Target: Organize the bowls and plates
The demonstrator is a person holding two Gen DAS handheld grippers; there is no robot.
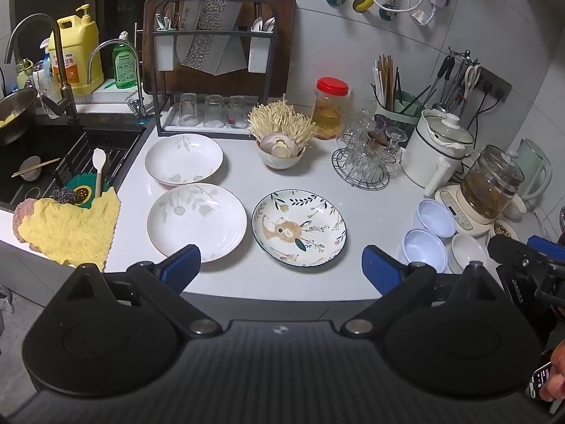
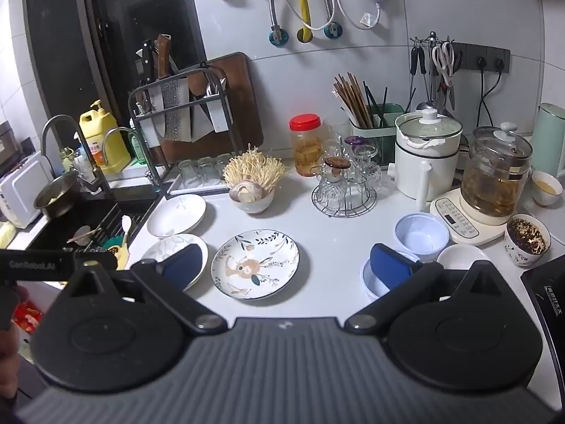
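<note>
Three plates lie on the white counter [image 1: 247, 176]: a far white leaf-print plate [image 1: 183, 159] [image 2: 176, 215], a near white leaf-print plate [image 1: 196, 221] [image 2: 166, 249], and a floral plate with a blue rim [image 1: 298, 227] [image 2: 255, 263]. Two pale blue bowls [image 1: 436, 217] [image 1: 425, 249] sit at the right, with a small white dish [image 1: 469, 252] beside them; they also show in the right wrist view [image 2: 421, 235] [image 2: 374, 282] [image 2: 462, 258]. My left gripper [image 1: 280, 270] is open and empty above the counter's front edge. My right gripper [image 2: 286, 266] is open and empty, in front of the floral plate.
A sink [image 1: 42, 162] with a yellow cloth [image 1: 70, 229] is at the left. A rack with knives and glasses [image 1: 212, 70], a bowl of mushrooms [image 1: 280, 134], a red-lidded jar [image 1: 330, 107], a glass stand [image 1: 367, 152], a white pot [image 1: 436, 145] and a kettle [image 1: 491, 183] stand behind.
</note>
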